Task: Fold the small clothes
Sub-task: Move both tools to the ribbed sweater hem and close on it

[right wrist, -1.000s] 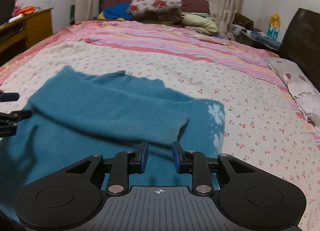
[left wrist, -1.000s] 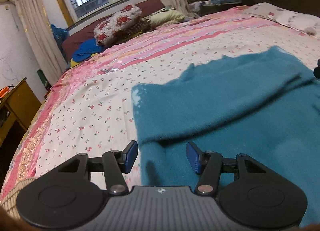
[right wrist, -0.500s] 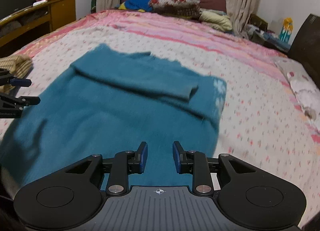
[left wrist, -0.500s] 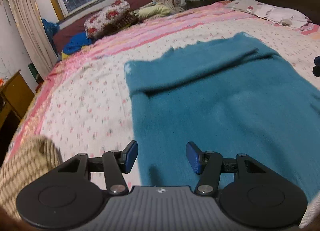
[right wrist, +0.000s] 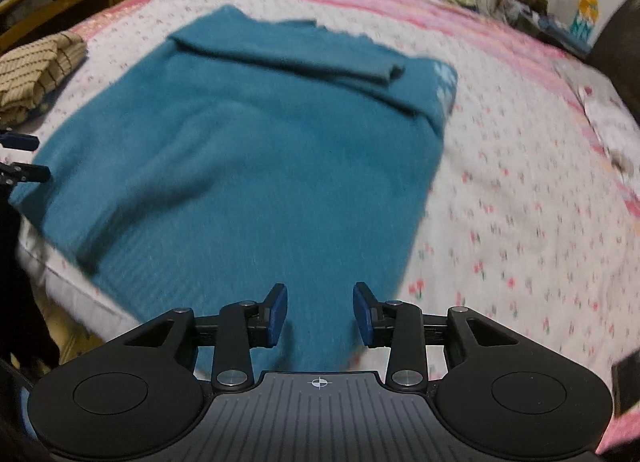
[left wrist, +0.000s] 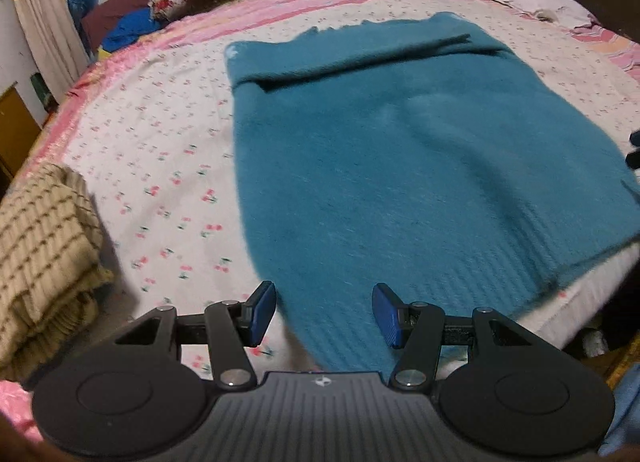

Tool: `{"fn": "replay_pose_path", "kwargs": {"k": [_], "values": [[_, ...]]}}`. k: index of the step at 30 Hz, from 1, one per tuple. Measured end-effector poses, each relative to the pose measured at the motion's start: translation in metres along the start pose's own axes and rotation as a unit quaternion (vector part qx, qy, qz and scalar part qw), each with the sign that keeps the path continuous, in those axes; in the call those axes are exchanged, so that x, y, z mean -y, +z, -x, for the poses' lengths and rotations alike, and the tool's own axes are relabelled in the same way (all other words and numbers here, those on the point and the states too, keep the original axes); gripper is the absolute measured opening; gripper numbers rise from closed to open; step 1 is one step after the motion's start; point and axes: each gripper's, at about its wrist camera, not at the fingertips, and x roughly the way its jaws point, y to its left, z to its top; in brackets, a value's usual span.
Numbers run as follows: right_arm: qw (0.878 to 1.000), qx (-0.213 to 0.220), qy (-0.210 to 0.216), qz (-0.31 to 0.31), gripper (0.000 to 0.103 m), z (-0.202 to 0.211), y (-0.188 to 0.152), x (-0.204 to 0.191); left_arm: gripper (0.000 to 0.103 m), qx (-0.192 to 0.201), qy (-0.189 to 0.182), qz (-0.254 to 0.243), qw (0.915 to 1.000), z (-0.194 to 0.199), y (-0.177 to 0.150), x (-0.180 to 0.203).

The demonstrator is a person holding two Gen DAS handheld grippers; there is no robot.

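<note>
Left-wrist and right-wrist views. I am holding my left claw (left wrist: 324, 314) over the near hem of the teal sweater (left wrist: 400, 166), its blue pads (left wrist: 262, 312) standing about half apart and gripping nothing; the sweater's near left corner is lying below the gap, unpressed. The sweater is lying flat on the floral bedspread (left wrist: 160, 182), stretching away ahead of this claw, with a sleeve folded across its far end. A folded tan knit (left wrist: 44, 246) is resting well to the claw's left on the same bedspread.

My right claw (right wrist: 320, 312) is hovering over the sweater (right wrist: 248, 166) at its near right corner. Its jaws have just been opening and are standing moderately apart, empty, with only the cloth lying beneath them. My left claw's fingertips (right wrist: 20, 142) are showing at the far left edge of this view, beside the sweater's other side.
</note>
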Motion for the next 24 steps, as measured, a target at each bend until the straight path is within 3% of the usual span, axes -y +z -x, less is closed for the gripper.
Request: {"fn": "replay_pose_path", "kwargs": {"k": [6,8,13,17,24], "values": [[0.999,-0.042,0.008,-0.023,0.037,-0.008,-0.016,0.004,0.06,-0.022,-0.007,-0.014,0.9996,-0.006,-0.004,0.004],[0.998,-0.052,0.019,-0.032,0.042,-0.01,-0.02,0.005,0.06,-0.029,-0.007,-0.01,0.9995,-0.007,-0.005,0.001],[0.995,-0.073,0.04,-0.063,0.042,-0.023,-0.03,0.006,0.06,-0.041,-0.013,0.014,0.999,-0.008,-0.008,-0.007],[0.993,-0.068,0.053,-0.081,0.042,-0.023,-0.032,0.01,0.059,-0.046,-0.013,0.02,0.9987,-0.007,-0.01,-0.008],[0.99,-0.066,0.071,-0.104,0.038,-0.026,-0.034,0.015,0.057,-0.057,-0.048,0.065,0.9951,-0.007,-0.01,-0.018]]}}
